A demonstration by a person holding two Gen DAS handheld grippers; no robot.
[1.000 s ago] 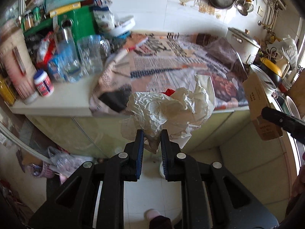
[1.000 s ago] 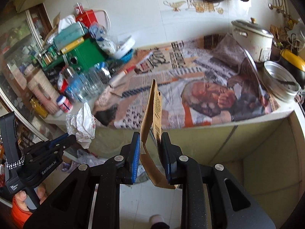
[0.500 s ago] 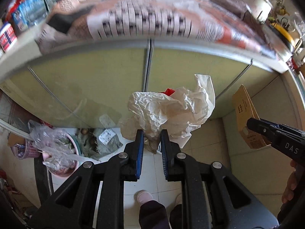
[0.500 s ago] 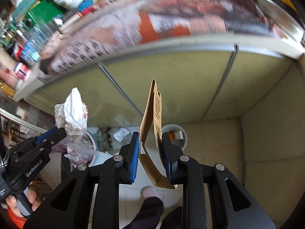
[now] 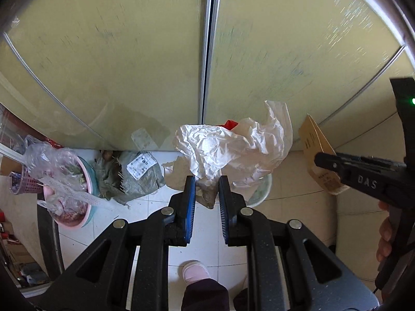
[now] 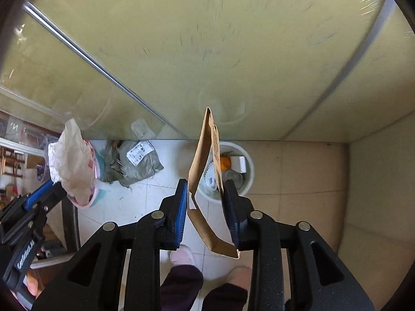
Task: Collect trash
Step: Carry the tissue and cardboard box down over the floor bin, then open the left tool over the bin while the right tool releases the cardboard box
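A: Status of the nearest items?

B: The left gripper (image 5: pixel 206 189) is clamped on the crumpled white wrapper (image 5: pixel 228 147). The right gripper (image 6: pixel 205 194) has its jaws opening; the flattened brown paper bag (image 6: pixel 207 155) stands between them, touching the right pad, clear of the left.

A: And beyond them?

B: The white waste bin (image 6: pixel 246 155) sits on the tiled floor directly beyond the bag, against the cabinet doors (image 6: pixel 207 51). Far left: a grey sack (image 6: pixel 140 163) and a pink basin (image 5: pixel 77 220).
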